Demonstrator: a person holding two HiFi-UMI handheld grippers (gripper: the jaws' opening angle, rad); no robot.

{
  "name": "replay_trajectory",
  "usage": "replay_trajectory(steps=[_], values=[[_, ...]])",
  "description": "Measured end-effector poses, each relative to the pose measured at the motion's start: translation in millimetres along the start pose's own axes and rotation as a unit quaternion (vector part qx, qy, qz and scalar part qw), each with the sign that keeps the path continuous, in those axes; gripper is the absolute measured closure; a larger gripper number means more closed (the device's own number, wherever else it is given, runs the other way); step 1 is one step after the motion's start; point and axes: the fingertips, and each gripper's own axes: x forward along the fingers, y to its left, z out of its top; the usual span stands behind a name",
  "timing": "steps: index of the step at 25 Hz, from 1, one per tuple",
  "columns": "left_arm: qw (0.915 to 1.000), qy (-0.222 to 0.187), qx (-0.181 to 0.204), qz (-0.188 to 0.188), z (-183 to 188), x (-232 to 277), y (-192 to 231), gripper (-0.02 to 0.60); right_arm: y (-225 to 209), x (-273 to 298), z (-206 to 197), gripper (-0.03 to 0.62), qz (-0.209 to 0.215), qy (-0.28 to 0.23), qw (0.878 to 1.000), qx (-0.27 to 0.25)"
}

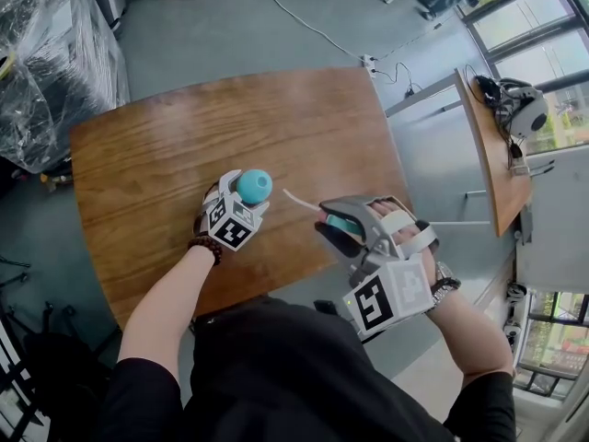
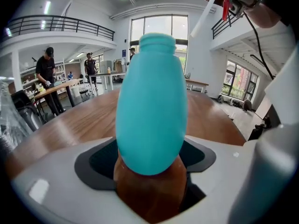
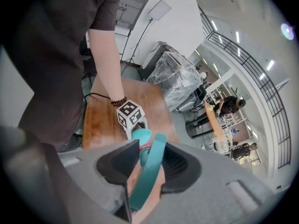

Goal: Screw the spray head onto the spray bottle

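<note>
Two left fingers (image 2: 96, 162) press the spray bottle (image 2: 152, 111) between them.

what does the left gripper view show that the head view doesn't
Only the left gripper view: the spray bottle seen side on between the tongs, with its open neck uncapped, and people at tables in a hall behind.

Only the head view: the left gripper and its marker cube from above, the right gripper closed on the spray head, a second table and a plastic-wrapped bundle.

Both: the bottle, the wooden table and the spray head's white tube.
</note>
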Motion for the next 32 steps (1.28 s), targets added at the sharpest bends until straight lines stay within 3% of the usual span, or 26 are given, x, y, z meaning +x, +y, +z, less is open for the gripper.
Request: replay_trajectory(steps=[6,12,22,32], values=[[0.9999,0.009,0.008,-0.006,2.1,-1.2,-4.5,0.156,-0.4,0.1,0.1,0.467,0.001,-0.005,1.000,0.005],[0.9980,0.032,0.055,0.001,4.5,-13.6,-7.8,0.159,-2.3,-0.7,2.6,0.467,0.001,-0.015,1.000,0.013],[0.9840,0.096,0.147,0.030,-0.3,-34.4,-7.0,0.164,5.5,-1.2,4.9,0.467,0.017,-0.043,0.998,0.040],[0.9743,0.109,0.196,0.025,14.5,-51.5,-25.4,0.167,20.3,17.0,5.6,0.467,0.034,-0.060,0.997,0.030]])
